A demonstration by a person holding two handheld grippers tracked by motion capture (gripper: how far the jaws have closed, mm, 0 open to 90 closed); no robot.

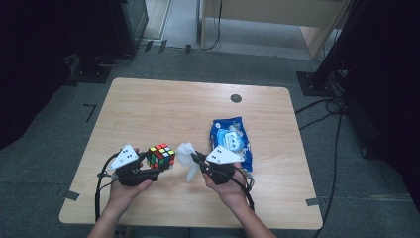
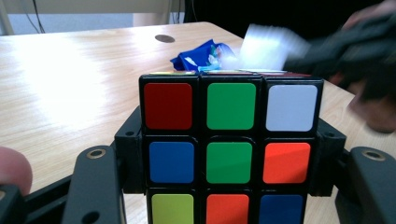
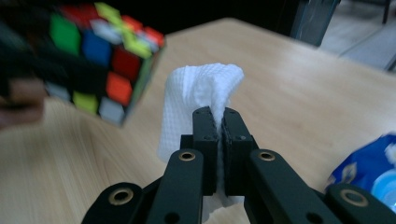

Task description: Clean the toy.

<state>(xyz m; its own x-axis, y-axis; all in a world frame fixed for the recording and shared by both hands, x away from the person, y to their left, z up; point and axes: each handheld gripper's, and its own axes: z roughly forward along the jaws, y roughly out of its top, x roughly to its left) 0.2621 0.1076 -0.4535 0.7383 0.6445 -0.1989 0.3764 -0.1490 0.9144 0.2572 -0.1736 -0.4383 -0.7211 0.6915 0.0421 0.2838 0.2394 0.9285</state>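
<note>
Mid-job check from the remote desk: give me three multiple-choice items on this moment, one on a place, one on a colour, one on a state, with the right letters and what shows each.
1. Where does the blue wipe packet lie?
A. on the table, just beyond the right gripper
B. on the floor
C. between the left gripper's jaws

2. In the left gripper view, what colour is the centre square of the puzzle cube face that looks at the camera?
A. white
B. green
C. yellow

3. How does the right gripper stand?
A. wide open over the cube
B. shut on nothing
C. shut on the white wipe

Answers:
1 A, the high view shows the packet on the wood behind that gripper.
2 B, the middle sticker is green, between blue and orange.
3 C, the right gripper view shows the jaws pinched together with the wipe between them.
</note>
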